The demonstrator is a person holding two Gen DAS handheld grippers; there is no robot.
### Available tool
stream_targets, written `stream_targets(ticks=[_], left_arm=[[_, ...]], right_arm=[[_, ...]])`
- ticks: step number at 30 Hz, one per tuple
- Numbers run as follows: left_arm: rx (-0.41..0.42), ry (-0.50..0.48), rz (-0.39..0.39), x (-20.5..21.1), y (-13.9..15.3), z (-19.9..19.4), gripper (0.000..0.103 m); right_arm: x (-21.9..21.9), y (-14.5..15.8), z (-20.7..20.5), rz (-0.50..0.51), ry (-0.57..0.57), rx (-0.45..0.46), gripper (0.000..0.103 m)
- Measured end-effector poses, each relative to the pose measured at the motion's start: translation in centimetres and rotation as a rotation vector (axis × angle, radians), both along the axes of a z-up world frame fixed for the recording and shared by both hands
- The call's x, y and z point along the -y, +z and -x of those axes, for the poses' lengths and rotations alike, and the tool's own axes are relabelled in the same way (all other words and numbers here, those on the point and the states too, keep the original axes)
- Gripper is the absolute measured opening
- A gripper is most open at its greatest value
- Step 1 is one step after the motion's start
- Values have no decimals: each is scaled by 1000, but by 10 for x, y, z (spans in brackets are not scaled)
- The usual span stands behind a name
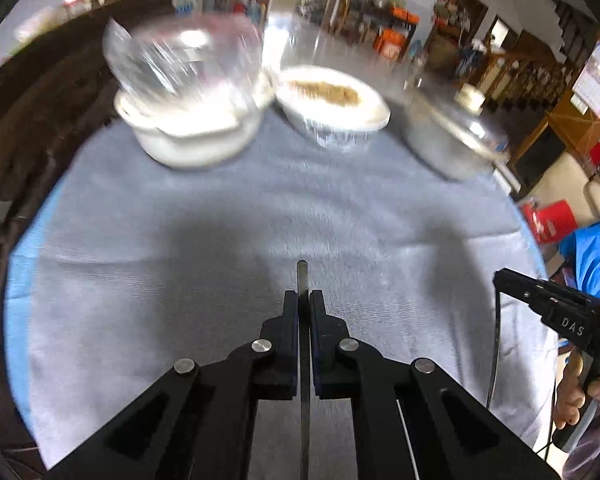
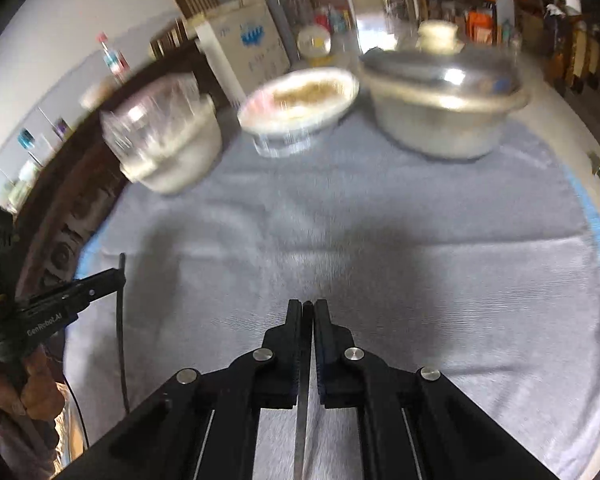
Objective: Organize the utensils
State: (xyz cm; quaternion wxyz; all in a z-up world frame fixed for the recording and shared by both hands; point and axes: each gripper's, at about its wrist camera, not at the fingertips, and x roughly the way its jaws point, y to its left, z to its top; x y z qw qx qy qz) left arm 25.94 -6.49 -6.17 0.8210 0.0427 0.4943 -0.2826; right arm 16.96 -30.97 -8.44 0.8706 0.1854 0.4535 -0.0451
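My left gripper [image 1: 303,296] is shut on a thin metal utensil [image 1: 302,276]; its end pokes out past the fingertips and its other end is hidden under the gripper. In the right wrist view my right gripper [image 2: 307,306] is likewise shut on a slim flat metal utensil [image 2: 302,432]. Each gripper shows in the other's view, hand-held: the right gripper [image 1: 500,278] with its utensil [image 1: 497,344] hanging down, and the left gripper [image 2: 118,276] with its dark thin utensil [image 2: 120,340]. Both hover above a grey cloth [image 1: 220,220]. I cannot tell what kind either utensil is.
At the far edge stand a clear glass bowl [image 1: 184,60] resting on a white bowl [image 1: 188,140], a white bowl with brown contents [image 1: 332,96] and a lidded metal pot [image 1: 452,136]. Dark carved wood [image 1: 40,120] borders the left side. A cardboard box [image 2: 244,52] stands behind.
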Motion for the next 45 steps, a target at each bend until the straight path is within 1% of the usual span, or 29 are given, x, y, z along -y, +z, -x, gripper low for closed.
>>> stream_targets(ticks=[3, 5, 7, 10, 15, 19, 23, 27, 31, 35, 45], left_arm=[[81, 16, 25, -22, 27, 19, 5], [137, 33, 32, -37, 44, 37, 5], [170, 49, 45, -52, 57, 51, 5], [228, 87, 91, -85, 76, 81, 5], [275, 153, 143, -114, 87, 111, 5], [296, 186, 178, -132, 93, 137, 5], [315, 208, 202, -145, 100, 161, 5], [331, 226, 232, -152, 109, 180, 5], [354, 232, 240, -156, 118, 198, 5], [372, 230, 232, -156, 122, 212, 5], [391, 228, 259, -163, 135, 243, 5]], right_arm=[[2, 29, 35, 13, -34, 93, 7], [1, 40, 52, 29, -58, 139, 7], [0, 55, 83, 43, -87, 199, 7], [1, 69, 118, 60, -129, 272, 7], [-8, 90, 176, 96, -202, 382, 7], [-16, 100, 217, 117, -251, 442, 7], [-26, 111, 253, 159, -288, 492, 7], [-32, 121, 281, 164, -314, 534, 7], [-40, 129, 301, 185, -315, 552, 7], [-49, 137, 315, 205, -302, 569, 7], [-70, 156, 338, 221, -256, 605, 7]])
